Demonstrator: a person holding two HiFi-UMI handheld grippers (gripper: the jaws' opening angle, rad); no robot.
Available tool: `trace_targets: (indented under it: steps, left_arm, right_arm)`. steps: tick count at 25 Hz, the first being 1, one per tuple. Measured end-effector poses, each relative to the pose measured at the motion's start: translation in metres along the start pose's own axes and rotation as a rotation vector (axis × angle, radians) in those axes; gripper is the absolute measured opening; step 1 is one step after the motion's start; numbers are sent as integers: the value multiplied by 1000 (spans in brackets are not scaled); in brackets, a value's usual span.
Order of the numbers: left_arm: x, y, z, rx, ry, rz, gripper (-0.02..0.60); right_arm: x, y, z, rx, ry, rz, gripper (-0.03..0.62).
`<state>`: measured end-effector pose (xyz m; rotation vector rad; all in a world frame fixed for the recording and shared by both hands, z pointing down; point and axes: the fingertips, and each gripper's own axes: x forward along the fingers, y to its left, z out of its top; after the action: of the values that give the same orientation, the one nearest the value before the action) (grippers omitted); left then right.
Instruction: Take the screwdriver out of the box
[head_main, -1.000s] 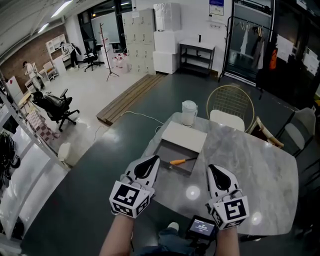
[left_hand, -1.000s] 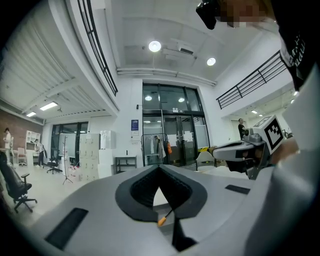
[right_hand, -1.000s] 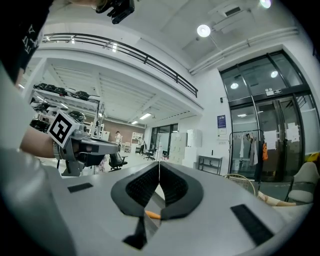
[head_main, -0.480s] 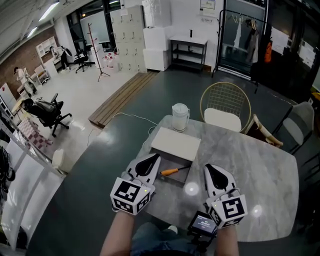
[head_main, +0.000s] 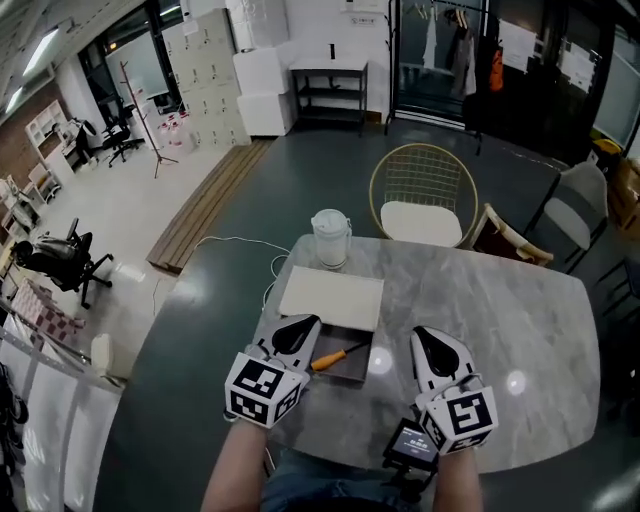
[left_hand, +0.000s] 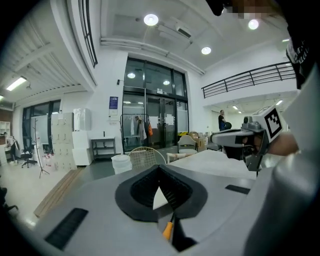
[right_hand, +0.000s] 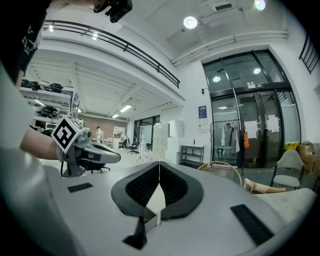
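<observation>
A shallow grey box (head_main: 352, 372) lies open on the marble table, its white lid (head_main: 331, 298) lying just beyond it. Inside lies the screwdriver (head_main: 330, 359), orange-handled with a dark shaft; the handle (left_hand: 167, 230) also peeks out below the left jaws. My left gripper (head_main: 304, 323) is shut and empty, its tip over the box's near left edge, beside the handle. My right gripper (head_main: 424, 336) is also shut and empty, over the table right of the box. In each gripper view the jaws (left_hand: 160, 168) (right_hand: 159, 164) meet at the tip.
A white lidded jug (head_main: 330, 237) stands behind the lid at the table's far left. A gold wire chair (head_main: 424, 192) and two other chairs ring the table's (head_main: 500, 320) far side. A small device with a screen (head_main: 410, 445) hangs at the person's waist.
Both grippers have moved forward and a little down toward the table. The box and screwdriver now lie right at the left gripper's tip. Jaws stayed shut.
</observation>
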<state>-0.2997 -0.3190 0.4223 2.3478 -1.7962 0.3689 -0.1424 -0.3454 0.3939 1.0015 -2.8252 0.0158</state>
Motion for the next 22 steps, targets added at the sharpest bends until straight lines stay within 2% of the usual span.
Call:
trace_targets:
  steps: [5, 9, 12, 17, 22]
  left_arm:
    - [30, 7, -9, -16, 50, -98, 15]
    - [52, 5, -18, -23, 95, -206, 22]
    - [66, 0, -25, -30, 152, -295, 111]
    - [79, -12, -57, 5, 305, -429, 126]
    - [78, -30, -107, 51, 518, -595, 114]
  right_arm:
    - [3, -15, -8, 15, 27, -101, 26]
    - [2, -25, -16, 39, 53, -185, 26]
    - [1, -32, -18, 51, 71, -242, 26]
    - [-1, -39, -33, 89, 110, -319, 26]
    - [-11, -44, -52, 128, 151, -413, 26]
